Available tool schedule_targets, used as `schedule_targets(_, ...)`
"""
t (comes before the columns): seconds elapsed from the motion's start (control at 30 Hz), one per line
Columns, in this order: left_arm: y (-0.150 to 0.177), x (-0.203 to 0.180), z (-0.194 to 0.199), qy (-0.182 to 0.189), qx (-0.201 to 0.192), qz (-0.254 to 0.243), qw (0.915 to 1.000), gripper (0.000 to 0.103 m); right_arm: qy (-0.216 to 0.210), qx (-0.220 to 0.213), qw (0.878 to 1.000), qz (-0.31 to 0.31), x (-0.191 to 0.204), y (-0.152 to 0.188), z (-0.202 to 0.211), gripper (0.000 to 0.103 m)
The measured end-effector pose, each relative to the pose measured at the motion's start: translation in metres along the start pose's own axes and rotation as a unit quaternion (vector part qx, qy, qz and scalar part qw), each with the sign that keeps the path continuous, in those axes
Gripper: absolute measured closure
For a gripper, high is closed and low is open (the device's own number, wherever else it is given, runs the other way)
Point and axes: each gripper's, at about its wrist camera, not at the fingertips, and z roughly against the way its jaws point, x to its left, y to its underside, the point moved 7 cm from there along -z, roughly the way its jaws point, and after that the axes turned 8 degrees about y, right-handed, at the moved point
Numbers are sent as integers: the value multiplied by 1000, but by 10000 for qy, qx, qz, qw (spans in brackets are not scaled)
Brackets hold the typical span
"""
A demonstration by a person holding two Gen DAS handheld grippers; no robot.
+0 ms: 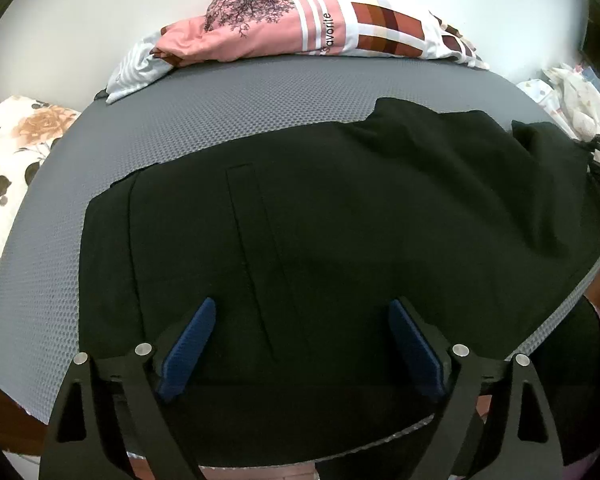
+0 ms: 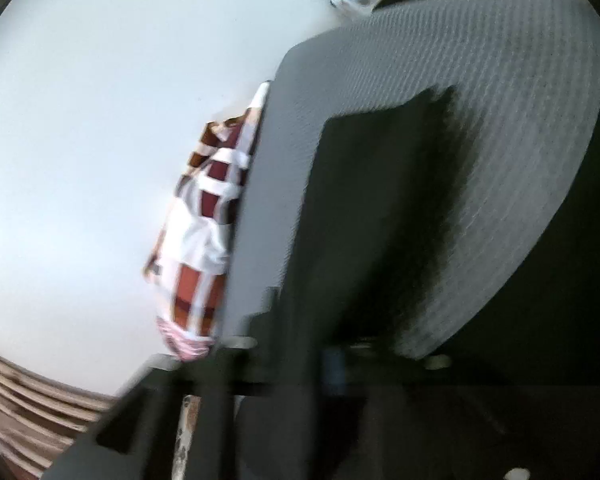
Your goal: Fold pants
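We saw the black woven cloth pants (image 1: 340, 208) lying spread across the grey honeycomb-textured mat (image 1: 180, 120), reaching from near its left side to its right edge, where the cloth bunched into loose ridges. The near part lay flat, with a long stitched seam or pocket line running down it.

The left gripper (image 1: 300, 344) hovered over that near part with its blue-padded fingers (image 1: 188, 348) standing wide apart and nothing between them; whether the tips touched the cloth we could not tell.

The right wrist view was heavily blurred. There the right gripper (image 2: 334, 364) looked shut, its pads together, and dark cloth (image 2: 380, 208) stretched away from it across the mat. We judged it was probably holding a fold of the pants, though the blur kept us from being sure.

We judged the cloth light, soft and limp: it would sag and crease wherever unsupported, and was unlikely to slip from ribbed pads. We reckoned the best holds were doubled edges, such as the waistband corner or a leg hem, pinched through all layers.

A pile of pink and patterned laundry (image 1: 300, 28) sat at the far edge, well apart.
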Motion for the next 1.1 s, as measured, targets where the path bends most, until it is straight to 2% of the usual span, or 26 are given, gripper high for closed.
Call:
schedule_targets(0.17, -1, 1, -1, 10, 2, 14, 10000, 12, 15, -244, 9996, -160, -16, -8, 37, 98)
schedule_targets(0.3, 0, 1, 0, 34, 17, -8, 10000, 12, 102, -378, 9992, -52, -23, 3, 78, 98)
schedule_targets(0.43, 0, 2, 0, 80, 8, -47, 10000, 12, 201, -422, 9986, -266, -54, 18, 116, 98)
schedule_targets(0.67, 2, 4, 0, 184, -88, -187, 9996, 10, 317, -333, 9971, -608, -99, 36, 137, 98)
schedule_targets(0.8, 2, 5, 0, 192, -88, -224, 9995, 10, 235, -409, 9973, -561, -100, 39, 152, 98)
schedule_targets(0.97, 3, 4, 0, 215, -96, -265, 9994, 10, 348, -340, 9968, -630, -109, 44, 157, 99)
schedule_targets(1.1, 4, 5, -1, 219, -128, -276, 9993, 8, 109, -338, 9960, -814, -107, 49, 163, 98)
